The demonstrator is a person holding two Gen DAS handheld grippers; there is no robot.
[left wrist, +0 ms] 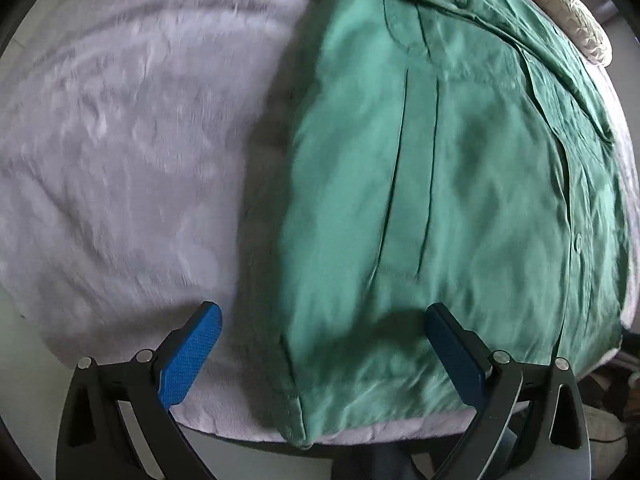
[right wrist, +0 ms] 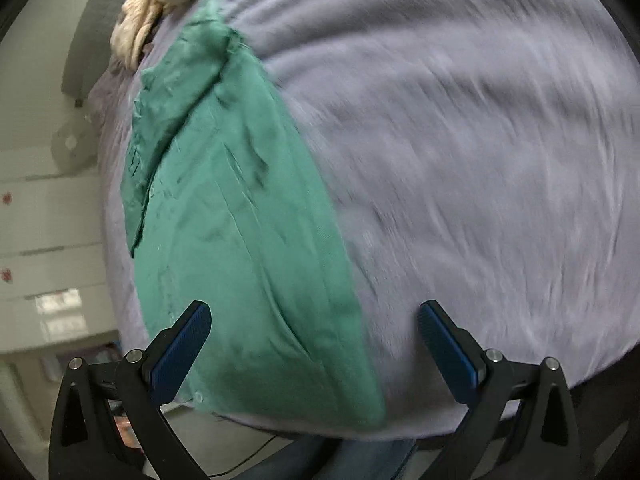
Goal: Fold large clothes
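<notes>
A green button shirt (left wrist: 440, 200) lies folded lengthwise on a pale lilac fuzzy cover (left wrist: 120, 140), its hem toward me at the near edge. My left gripper (left wrist: 322, 328) is open and empty, held above the hem's left corner. In the right wrist view the same shirt (right wrist: 240, 220) shows as a long strip on the cover (right wrist: 480, 160). My right gripper (right wrist: 314, 324) is open and empty above the shirt's near right edge. Both views are motion-blurred.
A cream fluffy item (left wrist: 572, 12) lies at the far end beyond the collar; it also shows in the right wrist view (right wrist: 160, 8). White cabinet drawers (right wrist: 44, 240) stand to the left. The near edge of the surface (left wrist: 360, 440) is just below the grippers.
</notes>
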